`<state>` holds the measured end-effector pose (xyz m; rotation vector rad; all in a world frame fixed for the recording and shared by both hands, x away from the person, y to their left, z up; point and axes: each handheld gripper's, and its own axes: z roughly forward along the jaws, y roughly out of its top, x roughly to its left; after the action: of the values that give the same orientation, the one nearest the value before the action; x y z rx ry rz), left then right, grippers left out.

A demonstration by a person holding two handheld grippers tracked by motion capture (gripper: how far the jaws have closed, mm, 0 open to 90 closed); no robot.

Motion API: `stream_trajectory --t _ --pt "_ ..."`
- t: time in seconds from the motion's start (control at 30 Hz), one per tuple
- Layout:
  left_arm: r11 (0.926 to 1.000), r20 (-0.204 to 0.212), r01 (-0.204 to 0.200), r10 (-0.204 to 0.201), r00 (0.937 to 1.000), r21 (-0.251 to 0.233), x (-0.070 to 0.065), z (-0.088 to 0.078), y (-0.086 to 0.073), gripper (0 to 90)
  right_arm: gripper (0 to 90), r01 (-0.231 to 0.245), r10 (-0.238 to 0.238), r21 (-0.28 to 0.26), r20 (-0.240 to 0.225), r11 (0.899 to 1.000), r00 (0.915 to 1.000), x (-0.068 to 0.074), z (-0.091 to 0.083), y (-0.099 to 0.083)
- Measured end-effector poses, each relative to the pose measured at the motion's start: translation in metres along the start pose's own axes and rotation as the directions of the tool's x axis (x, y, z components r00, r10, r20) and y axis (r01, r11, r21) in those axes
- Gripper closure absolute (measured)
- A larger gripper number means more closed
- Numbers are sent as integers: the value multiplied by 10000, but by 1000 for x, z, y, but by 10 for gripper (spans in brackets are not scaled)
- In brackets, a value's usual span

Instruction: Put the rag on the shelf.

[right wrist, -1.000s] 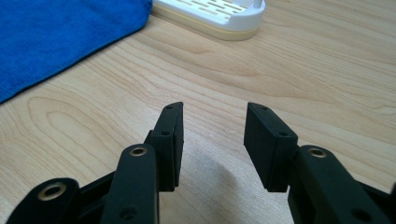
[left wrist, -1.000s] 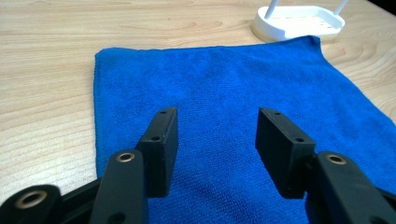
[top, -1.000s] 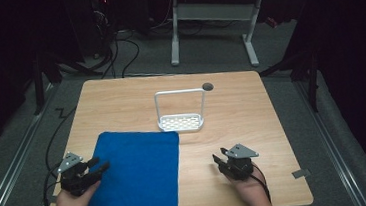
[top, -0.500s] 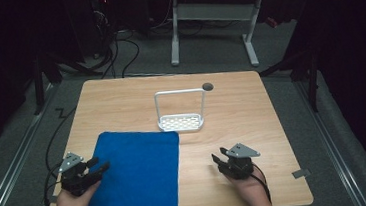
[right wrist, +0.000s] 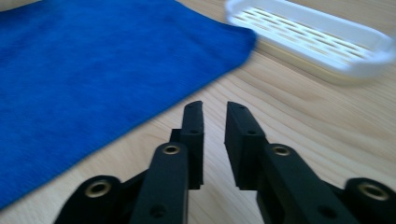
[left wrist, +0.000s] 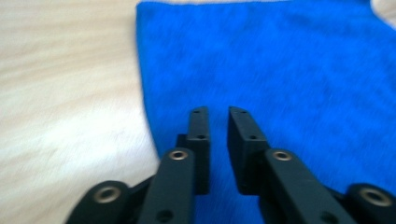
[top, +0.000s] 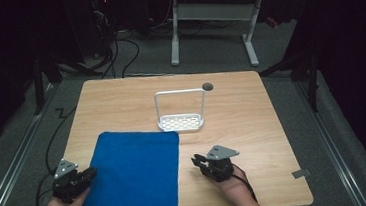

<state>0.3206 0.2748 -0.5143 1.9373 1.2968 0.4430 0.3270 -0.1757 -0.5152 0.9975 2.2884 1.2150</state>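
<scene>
A blue cloth (top: 137,177) lies flat on the front left of the wooden table (top: 252,117). My left gripper (top: 92,172) rests at the cloth's left edge, its tips over the blue fabric (left wrist: 280,60). Its jaws (left wrist: 218,112) have just been closing to a narrow gap, with nothing between them. My right gripper (top: 196,159) sits on bare wood just right of the cloth (right wrist: 93,56), pointing left. Its jaws (right wrist: 215,106) have also just been closing to a thin gap, and hold nothing. A white slotted rack (top: 181,122) with a tall wire handle stands behind the cloth.
The white rack's tray (right wrist: 317,37) lies just beyond the cloth's far corner. A small dark round spot (top: 207,86) sits on the table behind the rack. Cables and metal desk legs (top: 248,42) are on the floor beyond the table.
My right gripper has shifted left, closer to the cloth's right edge. The left hand has stayed where it was.
</scene>
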Motion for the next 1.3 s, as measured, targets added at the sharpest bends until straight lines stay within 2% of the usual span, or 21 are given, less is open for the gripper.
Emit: stream_trajectory --t 0.07,0.17,0.27,0.4,0.43,0.53,0.63,0.7,0.73,0.77,0.87,0.9,0.97,1.0,1.07,1.17,1.3 --pt "9995 -120 -109 113 9999 289 -1 0 -5 866 895 223 -221 50 -392 9997 9990 10 8 6" --pt "9977 -178 -277 289 9994 621 -2 -1 -10 900 900 454 -432 196 -974 9988 9943 25 20 12" --pt "9957 -215 -345 364 9991 855 -3 0 -15 899 900 1067 -962 813 -1237 9910 9876 39 36 15" --pt "9964 -202 -334 351 9992 785 -4 0 -17 889 900 1242 -1086 1204 -1286 9849 9857 41 44 15" --pt "9962 -183 -380 395 9991 781 -5 0 -18 879 900 1212 -1029 1461 -1271 9818 9865 40 48 13" --pt "9963 -83 -416 424 9991 748 -5 0 -18 865 900 1134 -938 1464 -1346 9827 9865 39 48 14" --pt "9963 58 -499 496 9988 694 -5 1 -18 852 900 1142 -951 1537 -1267 9815 9874 38 46 13" --pt "9968 202 -365 352 9992 705 -6 1 -18 852 900 1126 -944 1565 -1193 9812 9884 37 43 11" --pt "9979 498 -208 177 9986 610 -10 1 -20 856 900 1112 -939 1595 -1126 9809 9892 34 40 9" --pt "9979 498 -208 177 9986 610 -10 1 -20 856 900 1112 -939 1595 -1126 9809 9892 34 40 9" --pt "9958 830 -582 523 9952 711 -25 1 -21 858 900 907 -776 1596 -867 9830 9932 26 28 1" --pt "9958 830 -582 523 9952 711 -25 1 -21 858 900 907 -776 1596 -867 9830 9932 26 28 1" --pt "9928 1114 -914 825 9903 770 -35 6 -18 860 900 702 -602 1652 -650 9837 9961 20 17 -6" --pt "9928 1114 -914 825 9903 770 -35 6 -18 861 900 686 -594 1635 -606 9842 9964 19 14 -7" --pt "9912 1448 -1079 960 9848 768 -44 10 -16 862 900 564 -493 1696 -458 9839 9977 15 8 -11" --pt "9904 1604 -1159 1026 9817 758 -51 13 -15 865 900 407 -361 1730 -297 9841 9989 11 1 -15" --pt "9827 1908 -1666 1487 9703 811 -66 19 -11 865 900 205 -211 1780 16 9838 9998 4 -10 -21"
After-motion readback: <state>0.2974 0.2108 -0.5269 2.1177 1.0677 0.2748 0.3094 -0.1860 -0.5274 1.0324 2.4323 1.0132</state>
